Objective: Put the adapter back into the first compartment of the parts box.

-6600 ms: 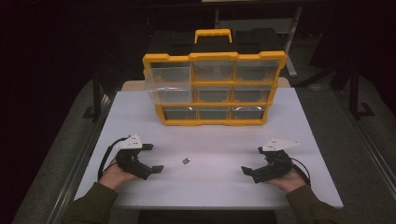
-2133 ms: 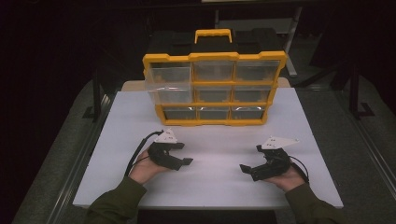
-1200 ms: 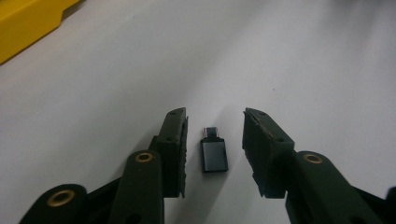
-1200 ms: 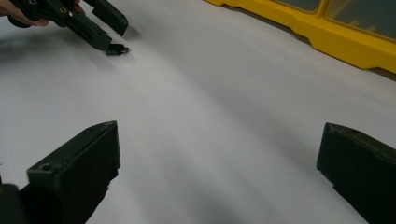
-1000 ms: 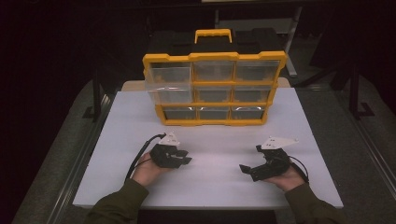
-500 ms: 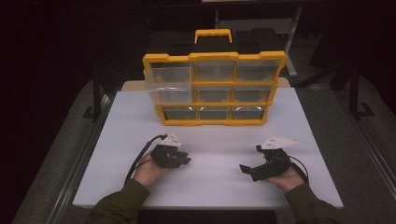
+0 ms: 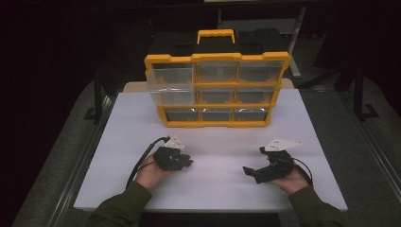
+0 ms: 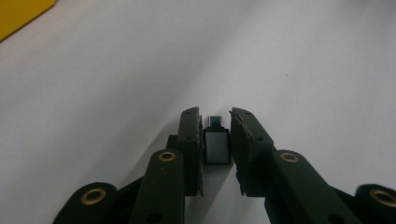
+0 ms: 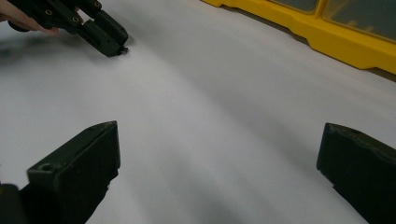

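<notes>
A small dark rectangular part (image 8: 217, 145) with a metal end lies on the white table (image 7: 217, 189), left of centre. My left gripper (image 8: 215, 116) has just been closing around it. Both pads now press its sides. In the high view the left gripper (image 7: 187, 163) rests low on the table, pointing right. My right gripper (image 7: 247, 171) sits at the front right with its jaws wide apart and nothing between them. The right gripper view looks past its own jaws (image 9: 219, 149) to the left gripper (image 9: 119, 46) farther off.
A yellow and black drawer organizer (image 7: 217, 124) with clear drawers stands at the back of the table. Its top left drawer (image 7: 171, 82) sticks out toward me. Bare white tabletop lies between the two grippers and the organizer.
The left hand moved in from the left to the small part, and its jaws narrowed around it. The right hand has stayed still.
</notes>
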A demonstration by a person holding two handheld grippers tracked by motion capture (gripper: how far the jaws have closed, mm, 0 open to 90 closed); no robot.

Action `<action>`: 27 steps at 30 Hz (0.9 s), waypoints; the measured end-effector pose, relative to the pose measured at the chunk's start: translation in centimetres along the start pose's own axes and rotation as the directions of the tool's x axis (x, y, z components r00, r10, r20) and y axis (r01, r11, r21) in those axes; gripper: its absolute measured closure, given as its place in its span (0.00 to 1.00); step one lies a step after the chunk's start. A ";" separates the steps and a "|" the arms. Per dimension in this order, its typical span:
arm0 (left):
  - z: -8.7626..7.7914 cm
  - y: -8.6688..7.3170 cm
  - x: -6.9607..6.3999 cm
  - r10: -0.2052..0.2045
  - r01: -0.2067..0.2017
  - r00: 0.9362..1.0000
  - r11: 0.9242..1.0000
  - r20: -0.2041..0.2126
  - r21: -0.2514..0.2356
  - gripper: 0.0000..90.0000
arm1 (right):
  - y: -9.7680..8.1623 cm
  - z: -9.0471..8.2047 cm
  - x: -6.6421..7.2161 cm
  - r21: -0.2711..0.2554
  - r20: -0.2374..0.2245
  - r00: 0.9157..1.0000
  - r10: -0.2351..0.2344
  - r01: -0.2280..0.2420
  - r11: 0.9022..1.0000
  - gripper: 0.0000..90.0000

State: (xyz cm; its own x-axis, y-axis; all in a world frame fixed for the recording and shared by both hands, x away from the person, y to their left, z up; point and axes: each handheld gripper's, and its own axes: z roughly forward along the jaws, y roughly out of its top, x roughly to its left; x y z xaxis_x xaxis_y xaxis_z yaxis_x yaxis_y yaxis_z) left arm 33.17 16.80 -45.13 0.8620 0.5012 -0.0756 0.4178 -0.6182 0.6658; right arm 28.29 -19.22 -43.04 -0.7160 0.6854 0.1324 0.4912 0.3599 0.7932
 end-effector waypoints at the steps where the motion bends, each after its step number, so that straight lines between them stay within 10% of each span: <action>1: 0.0 0.0 0.0 -0.002 0.002 1.000 1.000 0.000 0.000 0.82 | 0.0 0.0 0.0 -0.001 0.001 1.000 -0.001 0.001 1.000 0.00; 27: -0.1 0.1 0.1 0.019 -0.019 1.000 1.000 0.003 0.014 0.85 | 0.0 -0.1 0.0 -0.006 0.005 1.000 0.000 0.000 1.000 0.00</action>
State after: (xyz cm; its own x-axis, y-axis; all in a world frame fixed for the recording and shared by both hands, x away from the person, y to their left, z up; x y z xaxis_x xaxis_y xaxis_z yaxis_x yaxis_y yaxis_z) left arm 33.24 16.82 -44.95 0.8705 0.4878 -0.0652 0.4056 -0.6361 0.6564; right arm 28.28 -19.30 -43.00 -0.7136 0.6885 0.1293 0.4880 0.3560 0.7970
